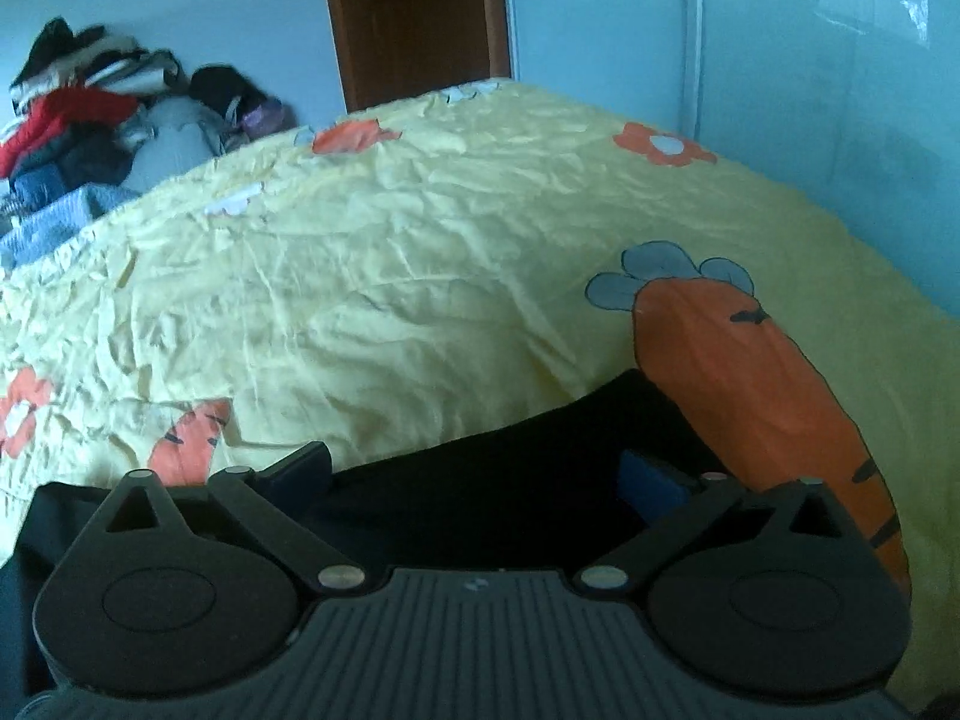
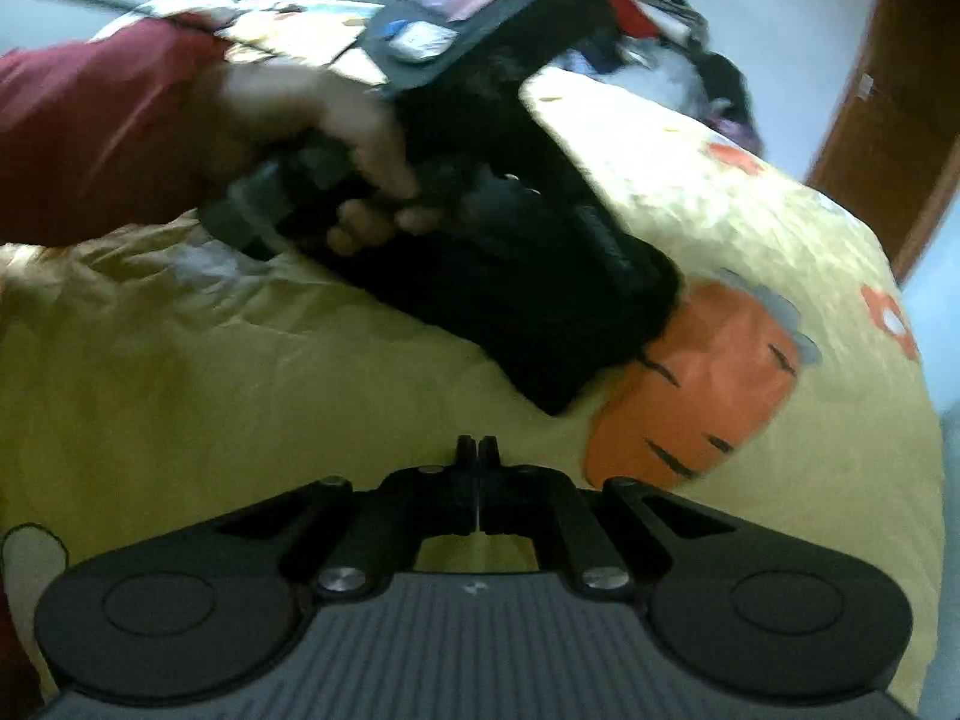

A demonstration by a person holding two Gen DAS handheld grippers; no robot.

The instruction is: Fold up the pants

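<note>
The black pants (image 1: 480, 498) lie in a compact bundle on the yellow carrot-print bedsheet (image 1: 390, 276). In the left wrist view my left gripper (image 1: 474, 474) is open, its fingers spread wide over the black cloth. In the right wrist view the pants (image 2: 540, 312) show as a folded dark bundle beside an orange carrot print, with the left gripper device (image 2: 480, 60) and the hand holding it on top. My right gripper (image 2: 478, 462) is shut and empty, hovering over bare sheet just in front of the bundle.
A pile of mixed clothes (image 1: 90, 120) lies at the far left end of the bed. A brown door (image 1: 414, 12) stands in the pale wall beyond. The bed edge drops off on the right, next to the wall (image 1: 870, 120).
</note>
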